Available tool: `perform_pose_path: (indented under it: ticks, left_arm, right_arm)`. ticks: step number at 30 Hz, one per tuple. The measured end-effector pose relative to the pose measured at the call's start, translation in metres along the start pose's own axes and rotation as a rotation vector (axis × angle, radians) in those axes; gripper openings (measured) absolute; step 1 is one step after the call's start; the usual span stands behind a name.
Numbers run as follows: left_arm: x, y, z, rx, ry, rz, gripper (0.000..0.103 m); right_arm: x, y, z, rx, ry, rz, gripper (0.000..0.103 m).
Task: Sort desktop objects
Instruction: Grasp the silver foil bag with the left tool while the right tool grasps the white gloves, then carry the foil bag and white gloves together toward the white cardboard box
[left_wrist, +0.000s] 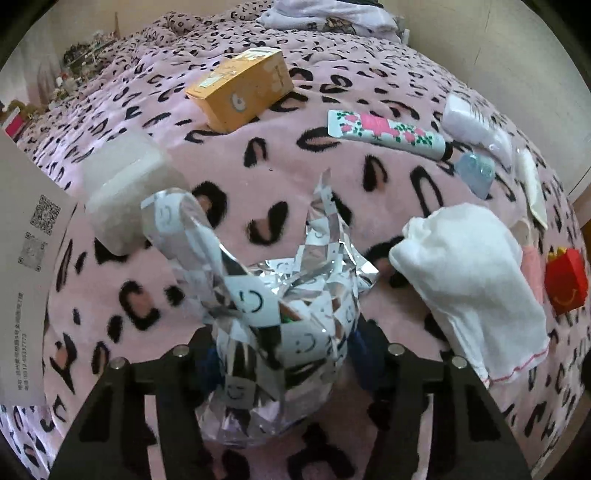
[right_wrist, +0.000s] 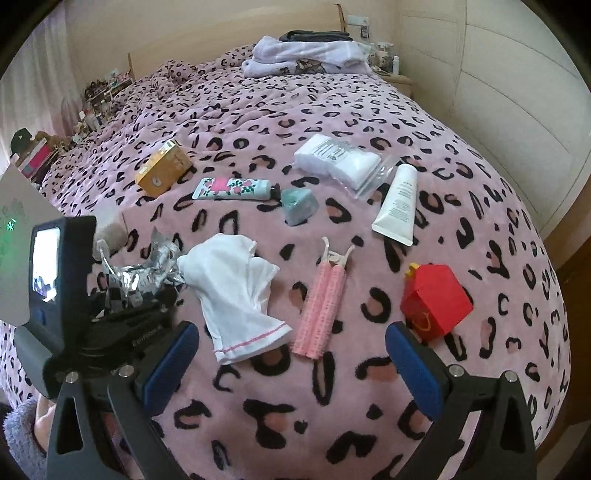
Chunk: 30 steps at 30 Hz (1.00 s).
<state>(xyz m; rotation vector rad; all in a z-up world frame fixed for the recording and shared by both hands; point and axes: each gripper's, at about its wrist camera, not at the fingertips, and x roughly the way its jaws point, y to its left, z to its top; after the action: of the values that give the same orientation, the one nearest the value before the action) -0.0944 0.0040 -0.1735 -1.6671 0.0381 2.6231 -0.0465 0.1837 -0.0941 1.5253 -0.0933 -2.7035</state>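
The left tongs (left_wrist: 284, 365) are clenched on a crinkled silver foil bag (left_wrist: 280, 317) above the bed (left_wrist: 236, 155). The right tongs (right_wrist: 291, 363) are spread wide, near a white glove (right_wrist: 240, 291)

Pink leopard-print blanket (right_wrist: 332, 406) covers the whole bed. Far end: folded lilac and white laundry (right_wrist: 303, 55) heaped on it, dark folded item on top. Left edge: cluttered shelf (right_wrist: 92, 99) of small items, too blurred to identify. Right side: cream panelled wall (right_wrist: 498, 92). Wooden headboard (right_wrist: 236, 37) behind the laundry.
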Motion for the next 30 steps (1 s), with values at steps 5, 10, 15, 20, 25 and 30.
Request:
perform_pose_path:
  ticks: [5, 10, 15, 20, 25, 30]
  left_arm:
    - [-0.007, 0.008, -0.002, -0.009, 0.001, -0.006, 0.055]
    - [-0.015, 0.017, -0.005, -0.017, 0.003, -0.006, 0.051]
    - [-0.018, 0.030, -0.012, -0.033, 0.014, 0.005, 0.051]
    - [-0.023, 0.041, -0.019, -0.042, 0.019, 0.010, 0.051]
    - [-0.023, 0.051, -0.022, -0.062, 0.025, 0.006, 0.051]
    - [-0.022, 0.052, -0.022, -0.067, 0.027, 0.006, 0.051]
  right_arm:
    - [0.004, 0.005, 0.001, -0.001, 0.003, 0.007, 0.095]
    - [0.017, 0.019, 0.011, -0.041, 0.012, 0.055, 0.095]
    - [0.032, 0.034, 0.023, -0.090, 0.019, 0.110, 0.095]
    - [0.051, 0.042, 0.027, -0.106, 0.050, 0.129, 0.095]
    - [0.070, 0.045, 0.025, -0.100, 0.096, 0.126, 0.074]
    - [0.090, 0.049, 0.023, -0.095, 0.142, 0.122, 0.061]
